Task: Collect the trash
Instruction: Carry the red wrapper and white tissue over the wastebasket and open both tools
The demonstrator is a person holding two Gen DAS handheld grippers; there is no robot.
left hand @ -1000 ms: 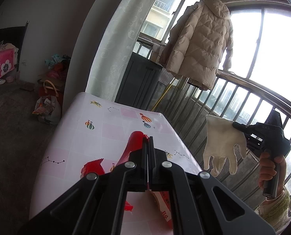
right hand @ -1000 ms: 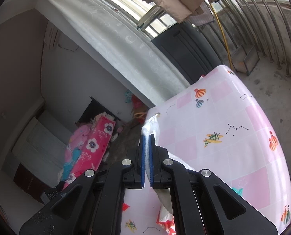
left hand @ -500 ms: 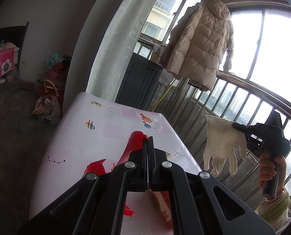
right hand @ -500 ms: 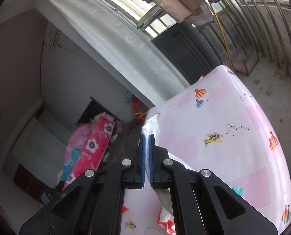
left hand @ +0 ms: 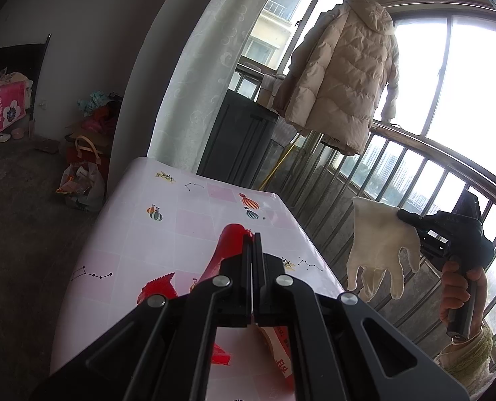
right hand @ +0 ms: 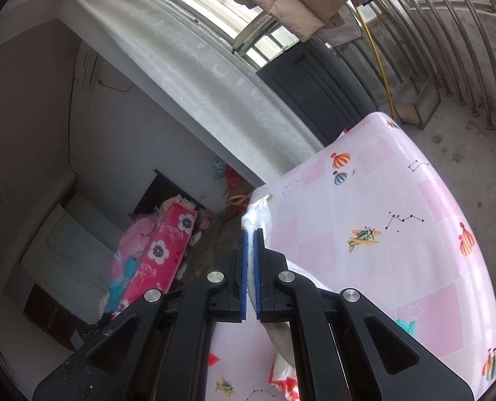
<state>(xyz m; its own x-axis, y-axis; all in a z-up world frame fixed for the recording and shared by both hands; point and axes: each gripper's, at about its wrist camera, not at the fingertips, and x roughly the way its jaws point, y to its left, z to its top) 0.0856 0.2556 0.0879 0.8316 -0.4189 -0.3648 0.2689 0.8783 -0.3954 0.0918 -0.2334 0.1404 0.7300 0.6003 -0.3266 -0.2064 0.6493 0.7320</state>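
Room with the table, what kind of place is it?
Probably a lived-in home, beside an enclosed balcony: a puffy coat hangs by barred windows, a bed with flowery pink bedding stands behind, and a patterned tablecloth covers the table.

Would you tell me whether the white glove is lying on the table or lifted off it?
Lifted: the white glove hangs, fingers down, from the shut right gripper, beside the table.

A table [left hand: 127,234] covered in a white and pink checked cloth printed with balloons, planes and star patterns carries the litter. Near its close end lie red wrapper scraps [left hand: 157,289] with serrated edges and a red-and-white printed packet [left hand: 278,344]. The far half shows only the cloth
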